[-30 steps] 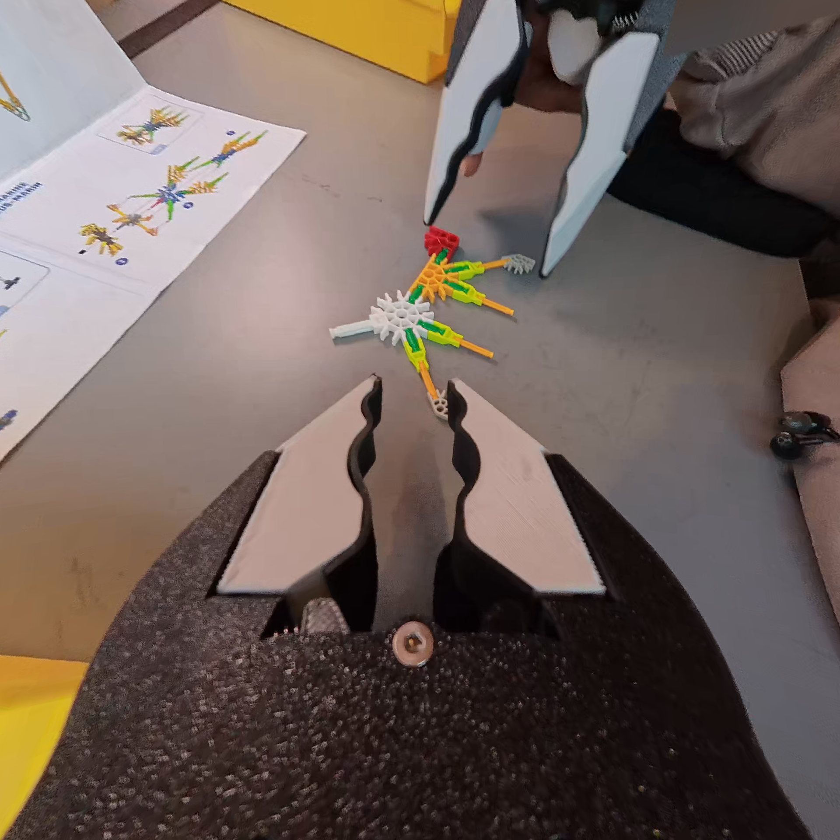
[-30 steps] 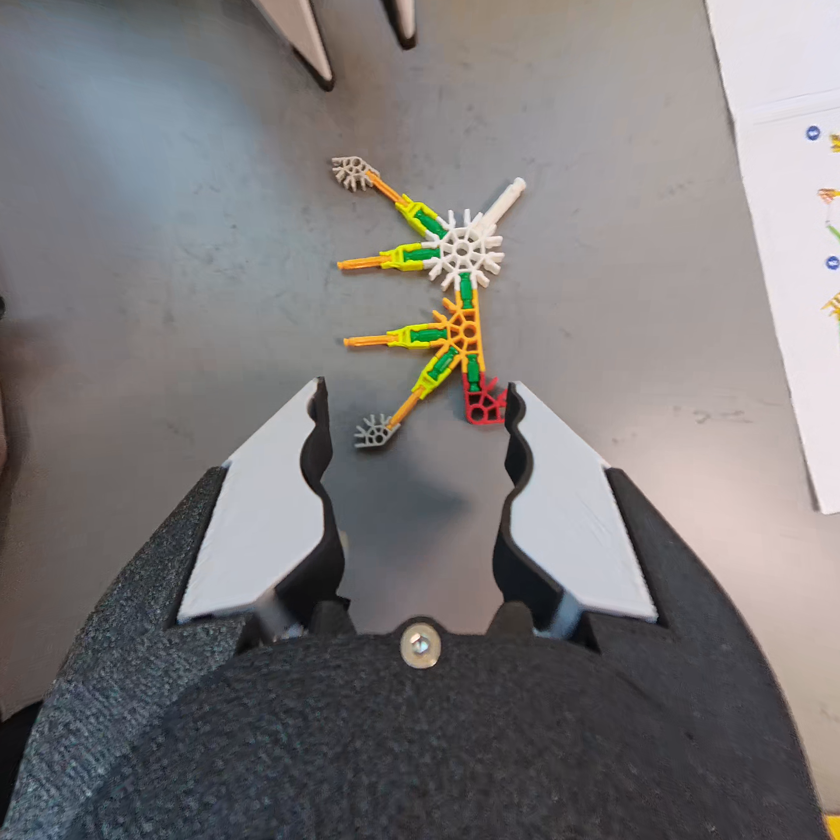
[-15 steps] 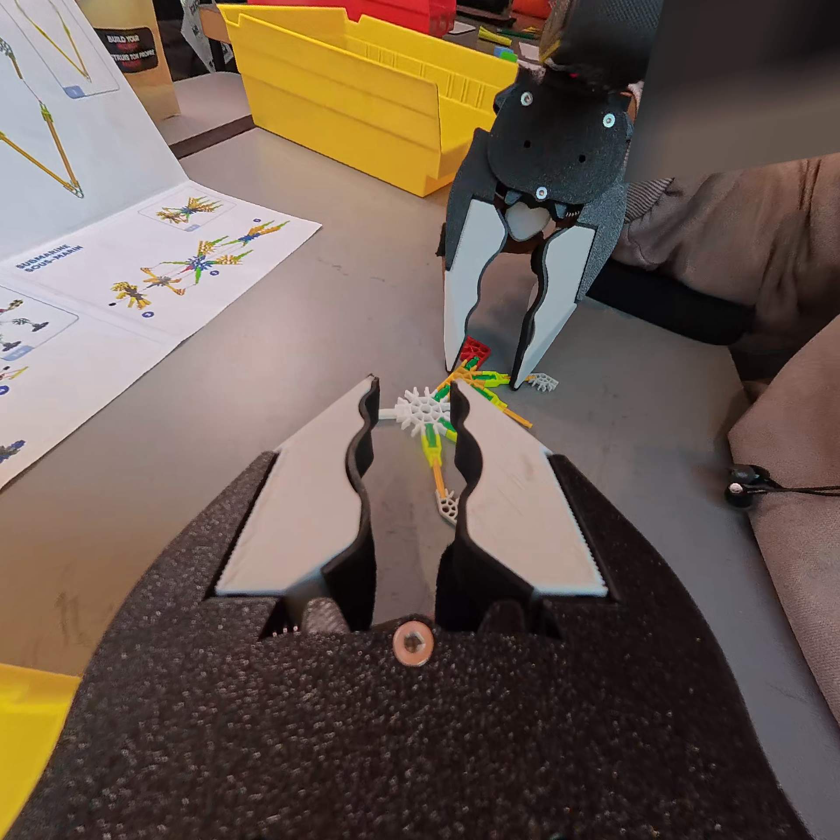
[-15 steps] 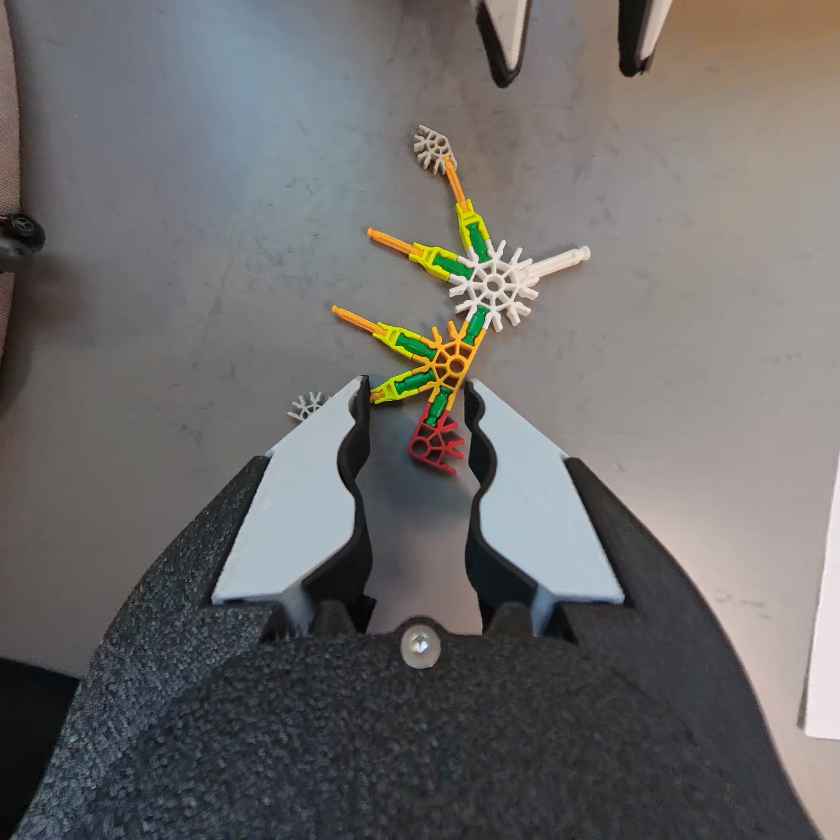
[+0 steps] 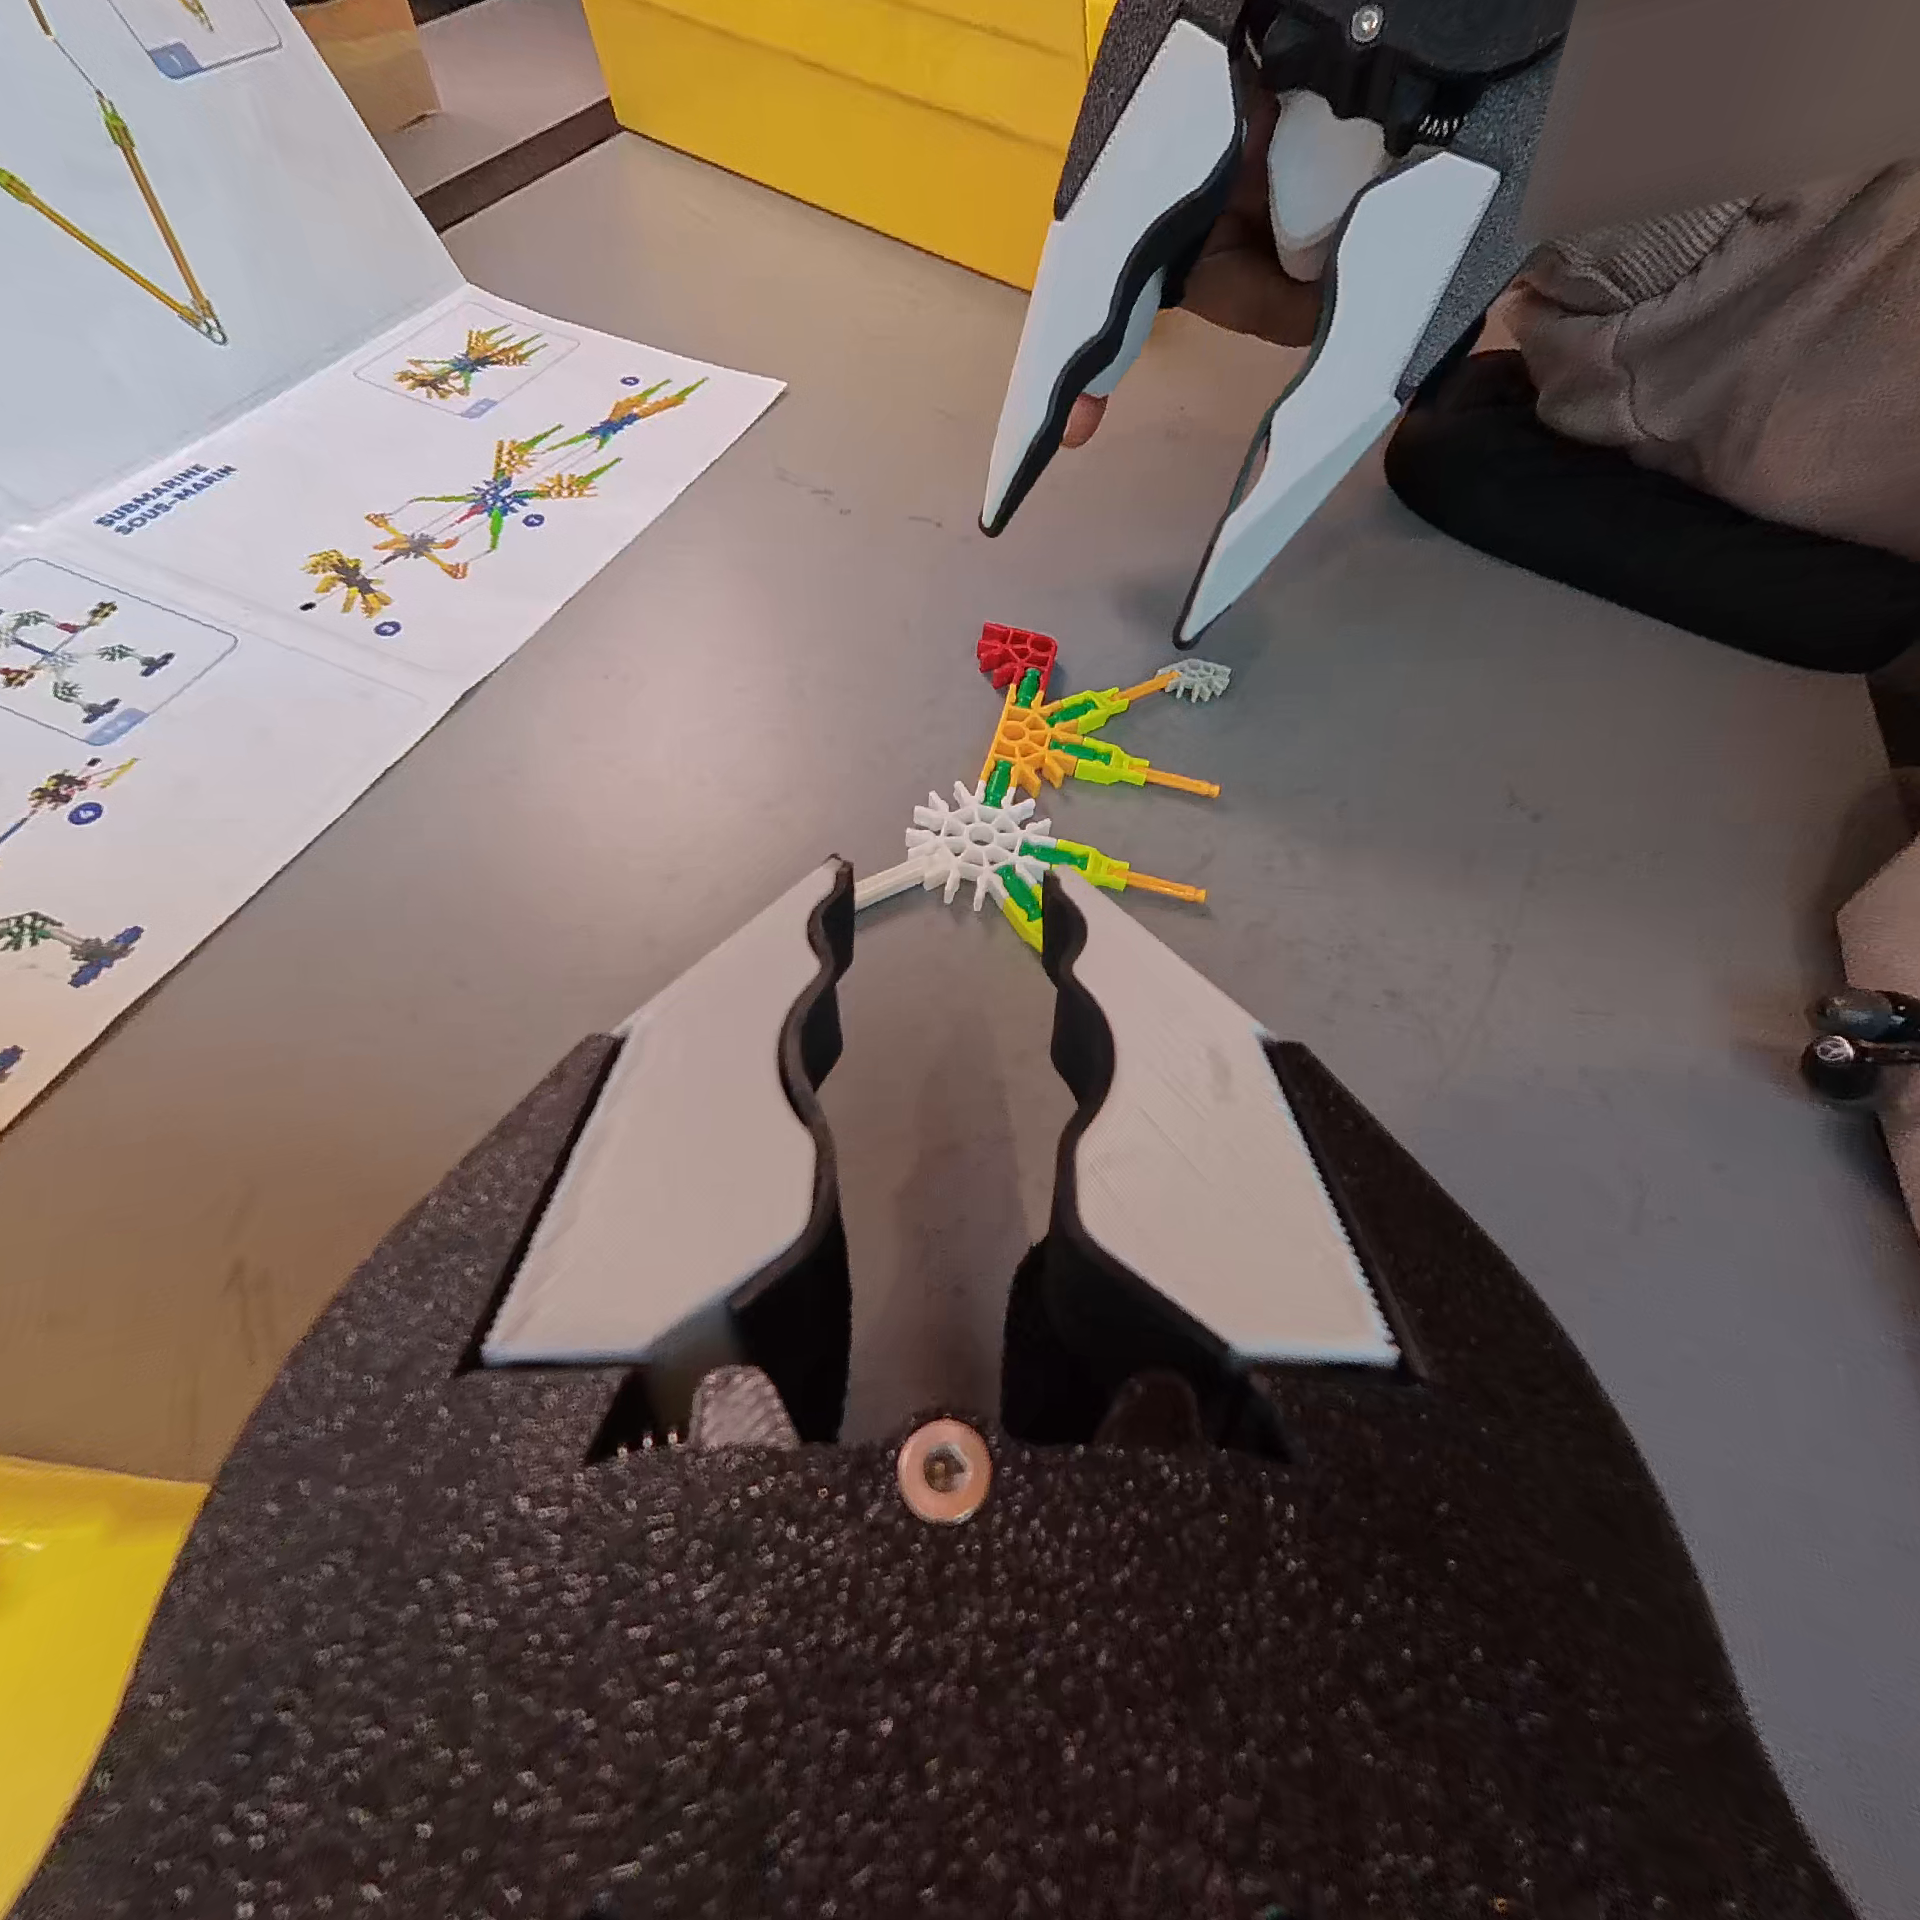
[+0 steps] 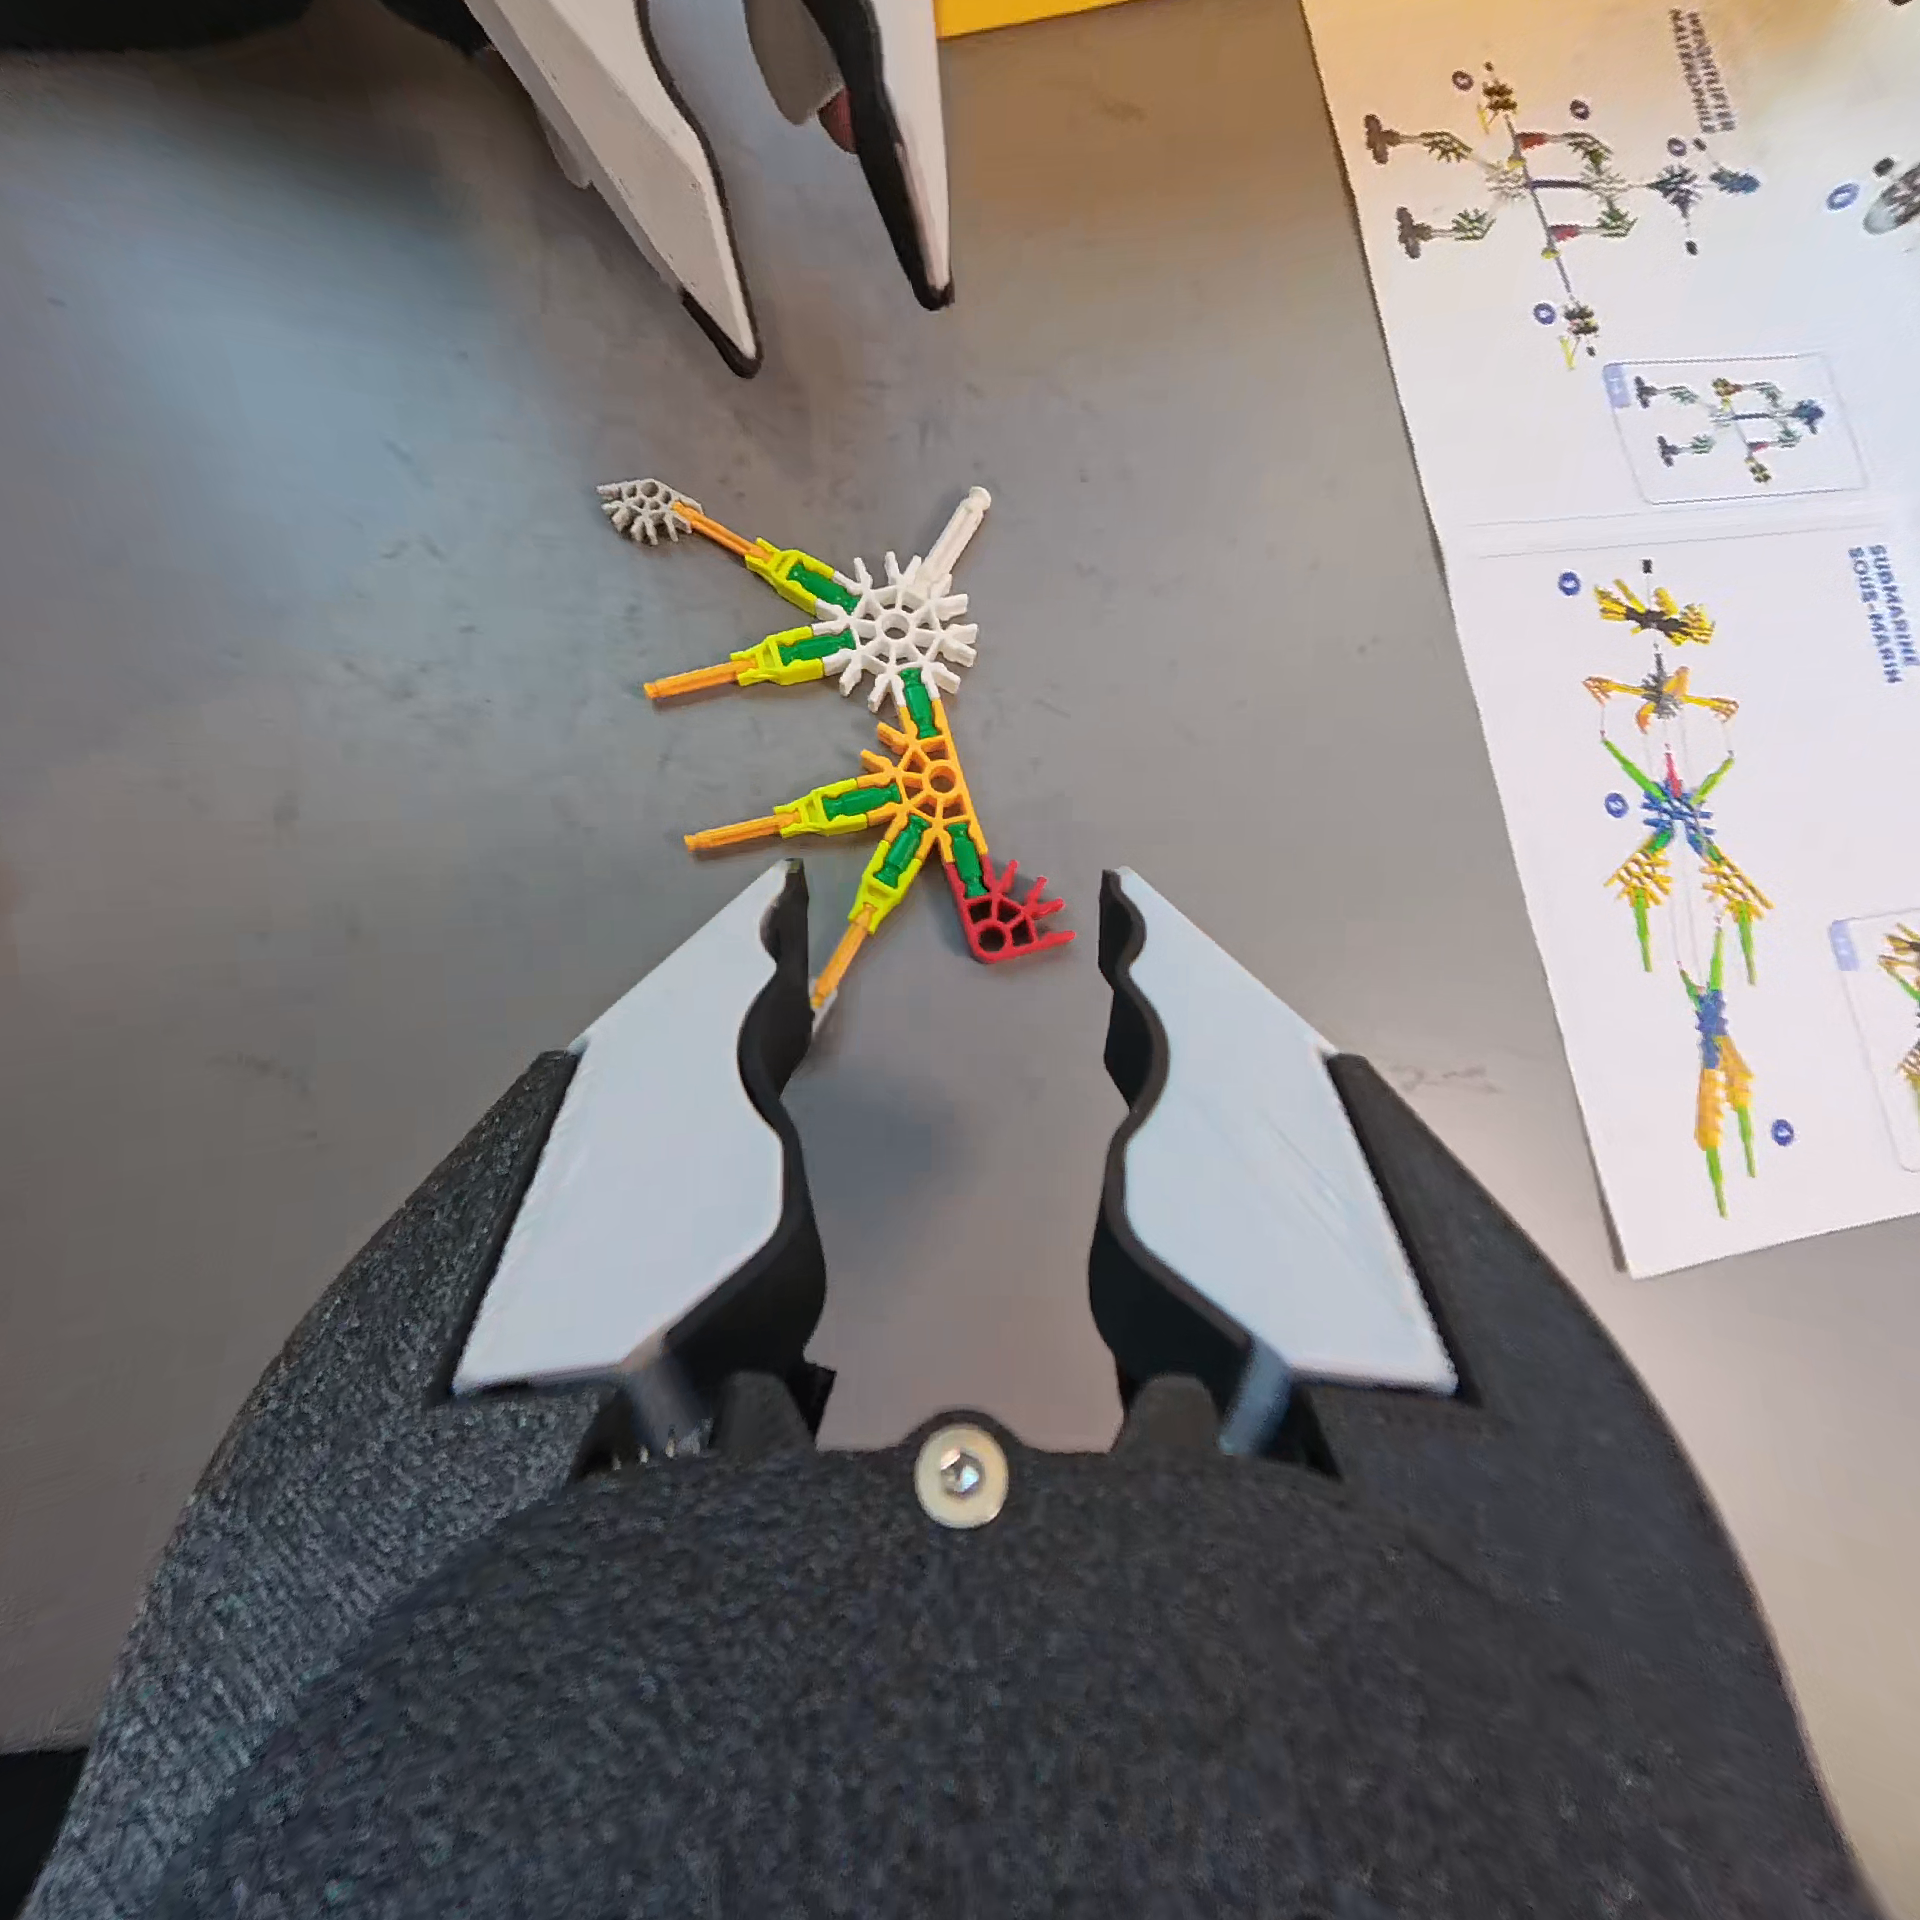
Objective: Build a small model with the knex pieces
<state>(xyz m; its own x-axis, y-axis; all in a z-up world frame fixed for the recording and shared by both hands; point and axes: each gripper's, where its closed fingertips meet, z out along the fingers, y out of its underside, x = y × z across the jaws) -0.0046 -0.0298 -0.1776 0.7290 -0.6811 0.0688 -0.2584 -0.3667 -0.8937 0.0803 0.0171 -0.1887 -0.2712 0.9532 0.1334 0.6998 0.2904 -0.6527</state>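
A grey table (image 5: pixel 623 790) carries everything here. Off to the left claw's left side lies a folded white instruction sheet (image 5: pixel 343 582) printed with coloured model diagrams; it sits to the right of the right claw. Beyond the left claw, behind the right claw, stands a yellow plastic bin (image 5: pixel 862 114).

The left claw (image 5: pixel 948 883) is open and holds nothing, its tips at the near end of a small rod-and-connector toy assembly (image 5: pixel 1039 769) lying flat on the table. The right claw (image 6: pixel 945 883) is open wider and also empty, its tips either side of the assembly's opposite end.

Just ahead of the left claw sits the white snowflake connector (image 5: pixel 977 844); beyond it the orange fan connector (image 5: pixel 1023 740). The red corner connector (image 6: pixel 1003 914) lies between the right claw's tips, touching neither. A small grey connector (image 6: pixel 644 509) ends the rod nearest the left claw.
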